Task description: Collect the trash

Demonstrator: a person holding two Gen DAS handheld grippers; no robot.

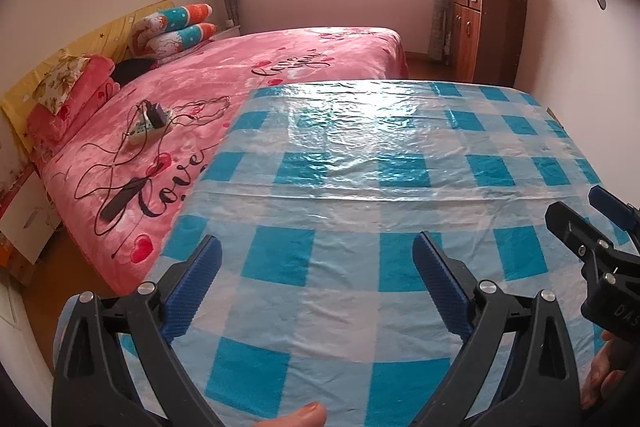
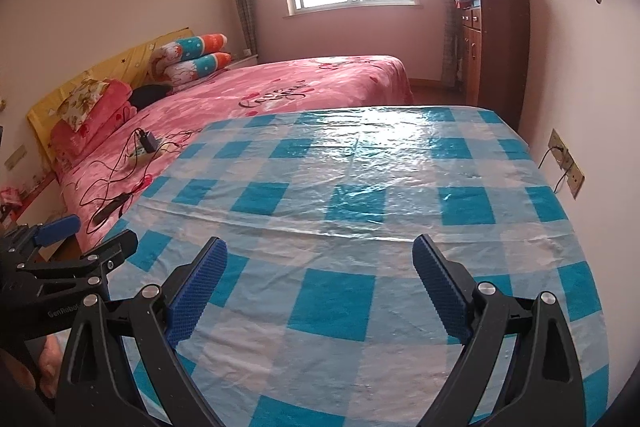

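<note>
- The left gripper (image 1: 316, 283) hovers over the near part of a table draped in a blue-and-white checked plastic cloth (image 1: 360, 163), its blue-padded fingers spread wide apart with nothing between them.
- The right gripper (image 2: 320, 285) hangs just beside it, jaws equally parted and empty.
- No trash shows on the cloth in either view.
- Beyond the table's left edge, a pink bed (image 1: 240, 67) carries a power strip (image 1: 146, 127) with tangled black cables.
- A wooden cabinet (image 2: 496, 55) stands past the far right corner.
</note>
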